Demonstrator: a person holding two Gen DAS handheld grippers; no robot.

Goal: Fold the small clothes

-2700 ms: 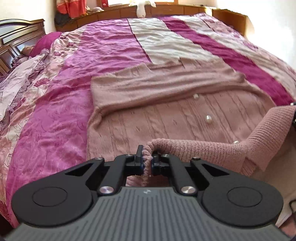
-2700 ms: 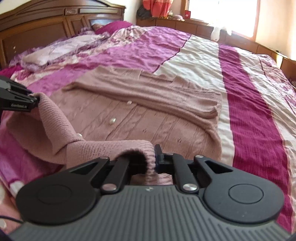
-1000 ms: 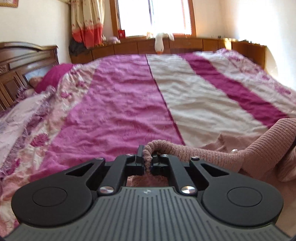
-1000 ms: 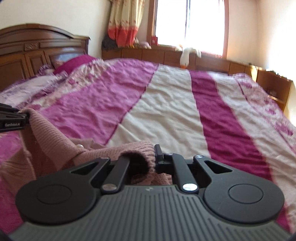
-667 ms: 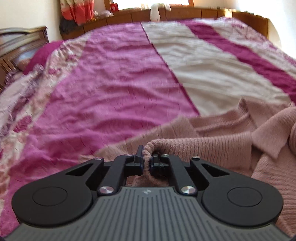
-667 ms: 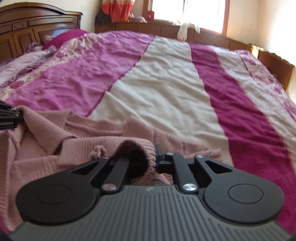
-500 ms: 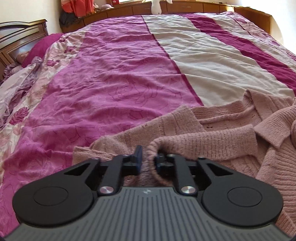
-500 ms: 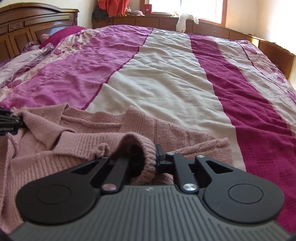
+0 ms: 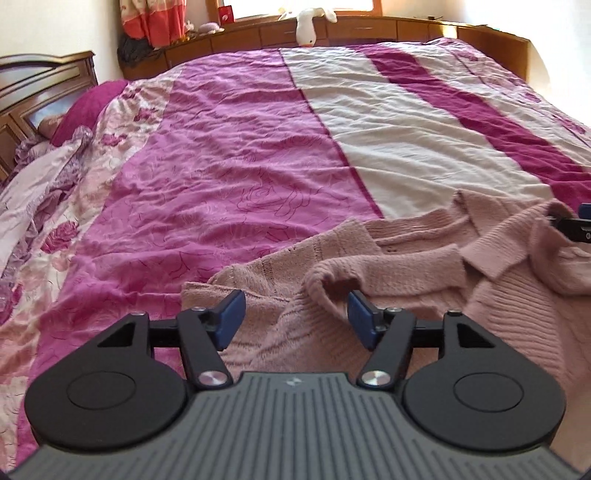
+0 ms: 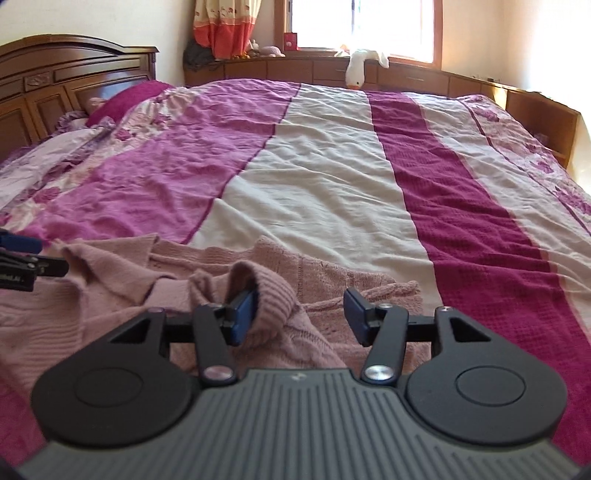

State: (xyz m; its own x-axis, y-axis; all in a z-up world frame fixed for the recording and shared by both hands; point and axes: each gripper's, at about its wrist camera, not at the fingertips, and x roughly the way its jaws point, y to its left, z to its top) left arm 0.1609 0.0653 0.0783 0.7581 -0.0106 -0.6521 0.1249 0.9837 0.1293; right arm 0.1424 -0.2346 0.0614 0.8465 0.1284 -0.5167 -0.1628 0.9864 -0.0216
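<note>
Left gripper [image 9: 295, 317]: jaws spread wide, low over the near edge of the pink cardigan [image 9: 388, 295], gripping nothing.
Right gripper [image 10: 301, 314]: jaws spread wide, low over the cardigan, its left finger [image 10: 245, 314] tucked inside a ribbed fold.

I am in a home bedroom. Before me spreads a wide bed under a striped bedspread [image 10: 325, 173] of magenta, cream and floral bands, with a carved wooden headboard [image 10: 70, 77] and a pillow [image 10: 125, 98] at my left. Beyond it, low wooden cabinets [image 10: 406, 79] run beneath a sunlit window [image 10: 358, 24] with an orange-hemmed curtain [image 10: 225, 26], and a plush white duck [image 10: 356, 70] sits there.
</note>
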